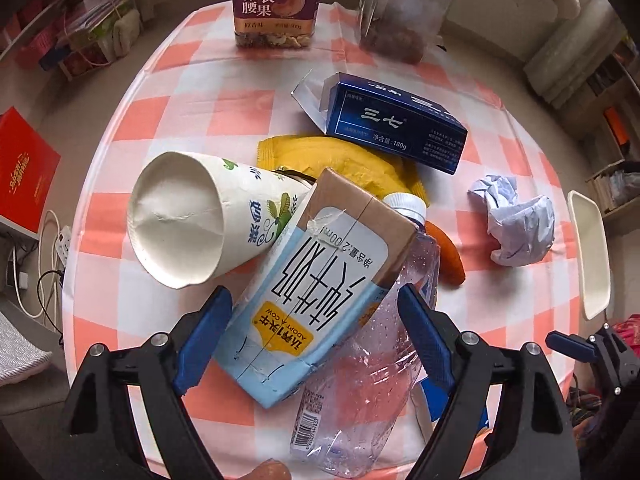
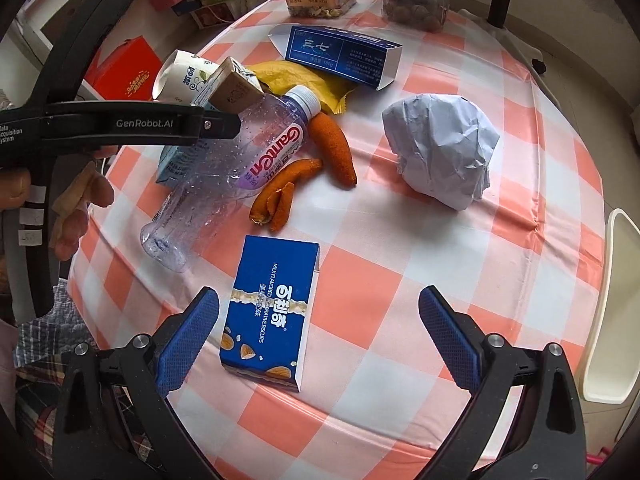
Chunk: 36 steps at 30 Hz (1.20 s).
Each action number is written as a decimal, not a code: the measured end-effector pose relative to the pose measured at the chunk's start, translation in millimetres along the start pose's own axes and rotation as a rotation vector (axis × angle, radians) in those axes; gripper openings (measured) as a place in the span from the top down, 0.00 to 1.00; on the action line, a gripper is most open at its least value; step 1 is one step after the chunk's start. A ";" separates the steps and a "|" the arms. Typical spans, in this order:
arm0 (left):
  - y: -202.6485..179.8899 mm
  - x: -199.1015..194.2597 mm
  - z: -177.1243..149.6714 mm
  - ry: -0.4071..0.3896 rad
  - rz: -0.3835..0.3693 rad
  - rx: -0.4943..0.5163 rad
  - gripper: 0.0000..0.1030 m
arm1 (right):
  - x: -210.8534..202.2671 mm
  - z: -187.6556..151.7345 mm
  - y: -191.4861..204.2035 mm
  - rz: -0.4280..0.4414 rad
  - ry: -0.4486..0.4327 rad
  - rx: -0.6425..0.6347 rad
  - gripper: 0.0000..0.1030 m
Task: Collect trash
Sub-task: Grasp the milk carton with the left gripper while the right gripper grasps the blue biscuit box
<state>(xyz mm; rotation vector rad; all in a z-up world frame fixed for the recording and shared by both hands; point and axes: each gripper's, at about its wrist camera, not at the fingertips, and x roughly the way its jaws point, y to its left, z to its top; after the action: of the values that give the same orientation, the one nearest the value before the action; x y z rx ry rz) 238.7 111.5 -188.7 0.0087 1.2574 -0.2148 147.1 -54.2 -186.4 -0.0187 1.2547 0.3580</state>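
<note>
1. Hanging over the trash pile, the left gripper (image 1: 314, 328) is pointing steeply down at the desk (image 1: 192, 80), which is wearing a pink and white checked cloth.
2. Its blue fingers (image 1: 208, 332) are standing apart on either side of a milk carton (image 1: 316, 288); whether they are pressing on the carton I cannot tell.
3. The milk carton is lying tilted across a clear plastic bottle (image 1: 360, 380) and leaning against a tipped paper cup (image 1: 192, 220).
4. A yellow wrapper (image 1: 344, 160) is lying behind them, with a dark blue box (image 1: 396, 120) resting on its far edge.
5. A crumpled paper ball (image 2: 440, 148) is sitting apart to the right, and pieces of orange peel (image 2: 332, 148) are lying just beside the bottle.
6. The right gripper (image 2: 320, 320) is hovering with its fingers (image 2: 448, 332) spread wide and holding nothing.
7. A blue biscuit box (image 2: 268, 308) is lying flat between those fingers, nearer the left one, near the desk's front edge.
8. A nut jar (image 1: 276, 4) and a clear container (image 1: 404, 12) are standing at the far side.
</note>
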 end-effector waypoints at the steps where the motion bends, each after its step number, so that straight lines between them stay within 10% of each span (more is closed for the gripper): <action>1: -1.0 -1.7 1.3 -0.006 -0.010 -0.004 0.30 | 2.3 0.0 2.2 0.001 0.008 -0.004 0.07; 3: -4.3 -6.9 2.1 -0.002 -0.025 -0.010 0.69 | 7.6 -0.4 6.2 0.004 0.026 -0.011 0.07; 4: -4.3 -10.2 1.7 0.001 -0.023 -0.013 0.73 | 10.3 -0.7 7.2 0.005 0.033 -0.010 0.07; 10: -2.3 -31.9 -14.6 -0.005 -0.045 -0.012 0.72 | 25.8 -0.3 5.4 0.014 0.082 0.029 0.07; 18: -4.1 -9.0 -12.0 0.059 0.102 -0.025 0.49 | 15.4 -6.6 -7.2 0.014 0.065 0.048 0.07; 24: 8.3 12.6 -11.6 0.152 0.118 -0.123 0.74 | 21.3 -2.7 -1.0 0.035 0.072 0.033 0.07; 36: -2.5 -142.3 -40.1 -0.271 0.086 -0.297 0.74 | 54.2 -1.1 30.6 -0.055 0.082 -0.046 0.26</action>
<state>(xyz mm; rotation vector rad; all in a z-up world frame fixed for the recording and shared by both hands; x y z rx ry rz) 159.0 136.2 -66.5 -0.2158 1.0057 0.0462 152.0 -11.7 -231.6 -0.1077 1.3248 0.3412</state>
